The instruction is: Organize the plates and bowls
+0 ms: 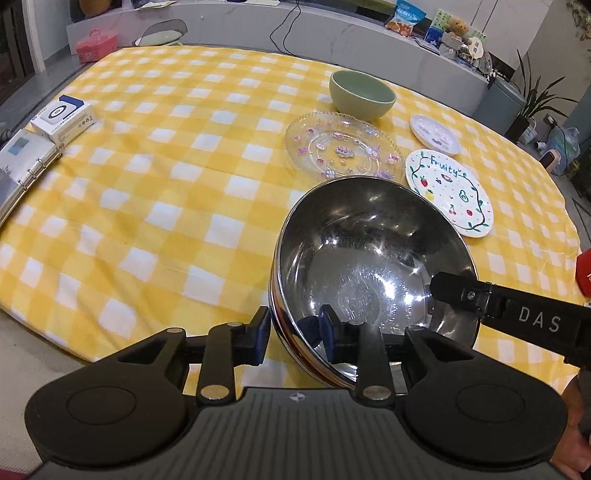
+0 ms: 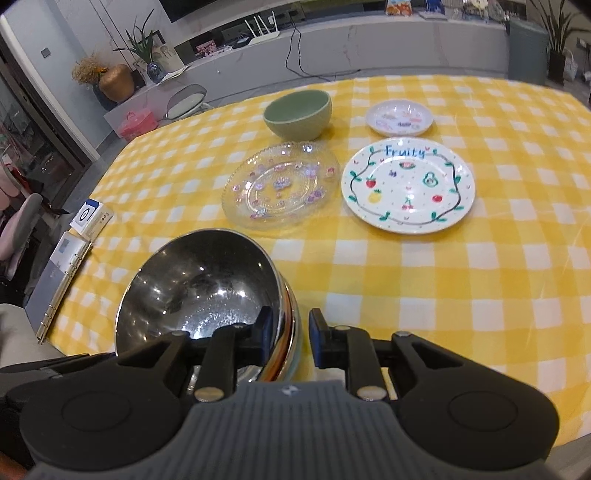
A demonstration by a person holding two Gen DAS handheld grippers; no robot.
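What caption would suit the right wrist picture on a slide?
Tongs straddle a steel bowl's rim; a green bowl and three plates wait on yellow gingham.

A yellow-and-white checked tablecloth (image 1: 155, 206) is spread over the table. At its edge an open ring binder (image 1: 22, 173) is laid, w/ a white-and-blue box (image 1: 64, 120) just beside it. Behind the table a pink case (image 1: 96, 45) is set on a grey ledge (image 1: 332, 33), near a round mirror (image 2: 186, 100). A black cable (image 2: 295, 55) is draped down the ledge front. Snack packets (image 1: 406, 16) and a potted plant (image 1: 532, 99) are seen further along; a gold vase (image 2: 116, 83) is seen in the right wrist view.
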